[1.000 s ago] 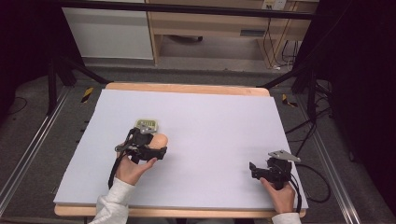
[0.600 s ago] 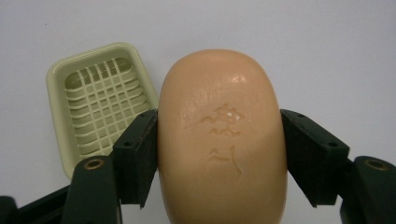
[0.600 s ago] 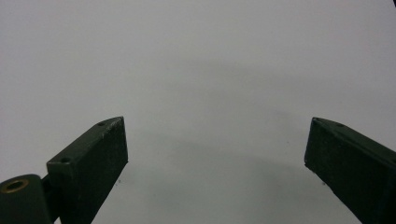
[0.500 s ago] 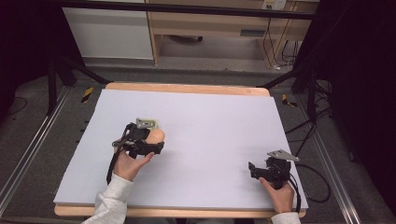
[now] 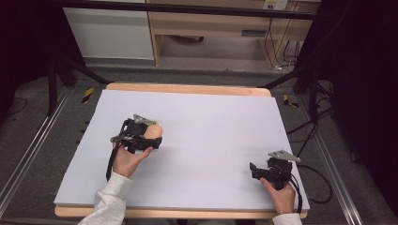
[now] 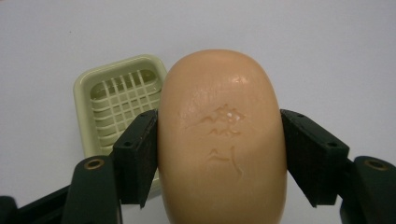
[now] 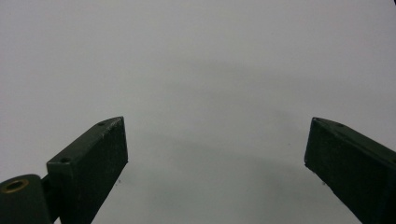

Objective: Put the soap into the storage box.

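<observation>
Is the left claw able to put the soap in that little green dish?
Probably yes. The left claw grips the soap, and the dish sits open right beside it on the table, with nothing between them.

I see a smooth peach-orange soap bar (image 6: 222, 140), oval, stamped mark on its top face, clamped at both sides, lifted off the table, a pale green soap dish (image 6: 119, 100) with slatted grid floor, empty, just beyond it

A peach-orange soap bar (image 6: 222, 140) with embossed marks, a pale green grid-patterned dish (image 6: 119, 100), black tongs (image 6: 222, 158).
</observation>
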The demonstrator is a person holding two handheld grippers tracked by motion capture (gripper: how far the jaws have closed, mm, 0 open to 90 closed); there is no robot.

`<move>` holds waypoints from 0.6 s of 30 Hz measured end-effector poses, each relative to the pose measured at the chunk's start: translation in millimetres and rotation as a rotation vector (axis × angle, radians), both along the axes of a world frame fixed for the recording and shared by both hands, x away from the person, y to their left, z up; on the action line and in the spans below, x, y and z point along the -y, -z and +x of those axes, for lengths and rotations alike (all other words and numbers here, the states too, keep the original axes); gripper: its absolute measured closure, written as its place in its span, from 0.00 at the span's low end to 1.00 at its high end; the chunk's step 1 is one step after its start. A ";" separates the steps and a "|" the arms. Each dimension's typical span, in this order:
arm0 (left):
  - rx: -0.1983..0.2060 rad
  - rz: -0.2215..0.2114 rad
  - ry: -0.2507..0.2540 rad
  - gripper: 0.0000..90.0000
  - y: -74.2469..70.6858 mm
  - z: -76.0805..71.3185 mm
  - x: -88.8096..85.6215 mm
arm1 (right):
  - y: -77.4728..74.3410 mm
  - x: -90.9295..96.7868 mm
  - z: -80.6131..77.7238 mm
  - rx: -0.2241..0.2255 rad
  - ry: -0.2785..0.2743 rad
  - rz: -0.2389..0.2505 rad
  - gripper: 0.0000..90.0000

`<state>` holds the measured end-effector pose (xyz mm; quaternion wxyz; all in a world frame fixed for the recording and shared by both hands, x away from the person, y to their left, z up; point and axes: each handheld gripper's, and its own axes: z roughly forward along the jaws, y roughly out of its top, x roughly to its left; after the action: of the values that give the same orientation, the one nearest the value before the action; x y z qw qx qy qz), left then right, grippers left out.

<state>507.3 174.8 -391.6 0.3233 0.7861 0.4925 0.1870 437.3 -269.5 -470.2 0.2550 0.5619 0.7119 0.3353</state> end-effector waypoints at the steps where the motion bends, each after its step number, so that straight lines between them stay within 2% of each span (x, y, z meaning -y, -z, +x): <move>1: -0.002 -0.001 -0.007 0.35 0.5 1.7 -1.4 | -0.1 0.0 0.0 -0.001 0.000 0.001 0.07; 18: -0.009 0.001 -0.055 0.35 6.1 21.4 -14.6 | 0.3 -1.0 0.8 -0.002 -0.006 -0.003 0.07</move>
<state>528.7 189.3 -397.8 0.3157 0.7732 0.5152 0.1925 438.2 -268.5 -470.5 0.2544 0.5597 0.7143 0.3344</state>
